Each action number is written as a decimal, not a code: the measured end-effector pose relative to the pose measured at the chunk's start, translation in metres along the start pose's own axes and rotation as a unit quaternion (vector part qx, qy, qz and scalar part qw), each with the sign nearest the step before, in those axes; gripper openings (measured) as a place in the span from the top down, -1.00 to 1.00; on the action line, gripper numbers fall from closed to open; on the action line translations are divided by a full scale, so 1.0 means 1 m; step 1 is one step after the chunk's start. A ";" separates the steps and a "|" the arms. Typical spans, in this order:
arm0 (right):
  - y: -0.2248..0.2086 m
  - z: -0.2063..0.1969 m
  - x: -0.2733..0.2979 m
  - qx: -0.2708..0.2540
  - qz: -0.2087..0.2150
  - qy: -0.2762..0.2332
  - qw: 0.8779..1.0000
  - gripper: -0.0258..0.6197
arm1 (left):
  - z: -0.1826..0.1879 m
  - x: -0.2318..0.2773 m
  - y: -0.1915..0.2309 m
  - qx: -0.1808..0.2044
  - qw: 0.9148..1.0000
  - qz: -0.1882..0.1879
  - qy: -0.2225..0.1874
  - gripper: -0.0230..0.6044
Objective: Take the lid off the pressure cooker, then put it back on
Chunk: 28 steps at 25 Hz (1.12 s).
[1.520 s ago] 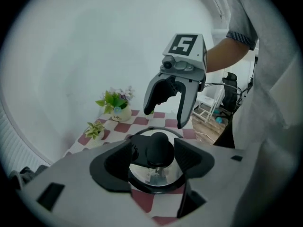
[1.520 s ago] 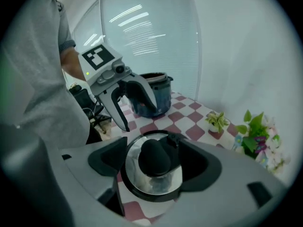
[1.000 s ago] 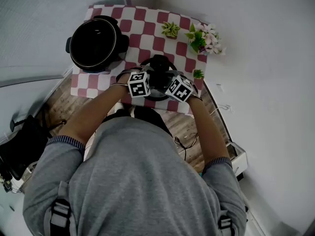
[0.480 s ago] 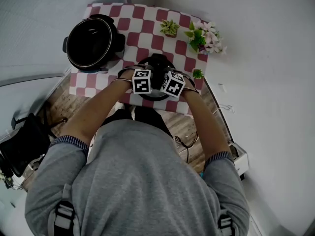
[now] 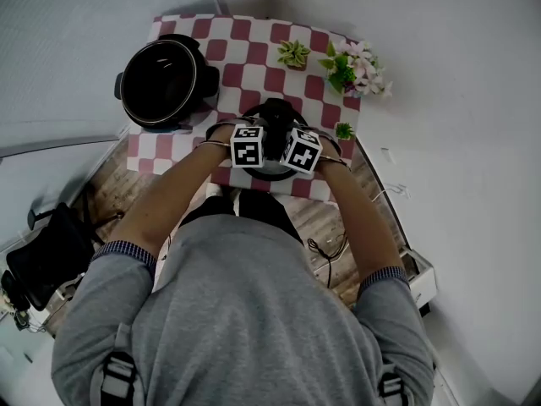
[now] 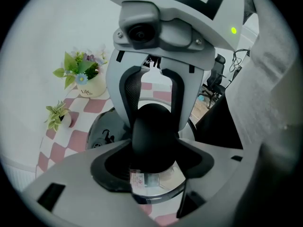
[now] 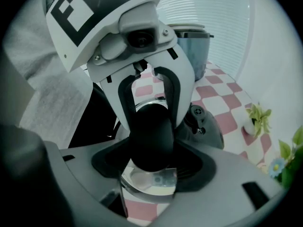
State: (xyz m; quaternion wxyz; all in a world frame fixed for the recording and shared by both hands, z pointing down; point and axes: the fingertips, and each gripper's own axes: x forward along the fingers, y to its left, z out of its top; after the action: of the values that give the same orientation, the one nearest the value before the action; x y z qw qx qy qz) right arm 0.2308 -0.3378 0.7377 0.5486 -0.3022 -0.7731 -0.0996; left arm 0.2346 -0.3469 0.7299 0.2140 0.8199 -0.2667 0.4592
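Observation:
The pressure cooker's lid lies on the checked cloth near its front edge, apart from the open black pot at the far left. Both grippers point steeply down over the lid's black handle. My left gripper comes at it from the left and my right gripper from the right. In the left gripper view the handle stands between my left gripper's jaws, which look open. In the right gripper view my right gripper's jaws are closing around the handle, above the shiny lid.
The checked cloth also carries a small succulent, a pot of flowers and a tiny plant at the right. The table's wooden front edge is close to the lid. A black chair stands on the floor at the left.
The two marker cubes have drawn closer together over the lid's handle. The lid and the pot have stayed where they were.

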 end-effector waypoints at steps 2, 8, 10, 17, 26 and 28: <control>0.001 0.007 -0.014 -0.004 0.001 -0.004 1.000 0.02 | 0.007 -0.014 -0.002 -0.004 1.000 -0.003 -0.006 -0.03; 0.020 0.030 -0.062 -0.011 0.004 -0.004 1.000 0.02 | 0.032 -0.063 -0.016 -0.002 1.000 0.002 -0.031 -0.03; 0.023 0.041 -0.076 -0.012 0.001 -0.001 1.000 0.02 | 0.036 -0.080 -0.018 0.001 0.999 0.003 -0.036 -0.03; 0.048 0.074 -0.109 0.007 -0.002 0.014 1.000 0.02 | 0.041 -0.130 -0.036 0.018 0.999 0.001 -0.043 -0.03; 0.062 0.136 -0.156 0.014 -0.020 -0.002 1.000 0.02 | 0.044 -0.210 -0.047 0.039 0.998 -0.002 -0.046 -0.03; 0.061 0.147 -0.162 0.012 -0.024 0.000 1.000 0.02 | 0.042 -0.223 -0.045 0.043 0.998 0.003 -0.041 -0.03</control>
State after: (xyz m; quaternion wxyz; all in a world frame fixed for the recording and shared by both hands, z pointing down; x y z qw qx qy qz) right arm 0.1850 -0.2758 0.5242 0.5496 -0.2774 -0.7812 -0.1033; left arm 0.1923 -0.2838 0.5117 0.1663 0.8455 -0.2580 0.4369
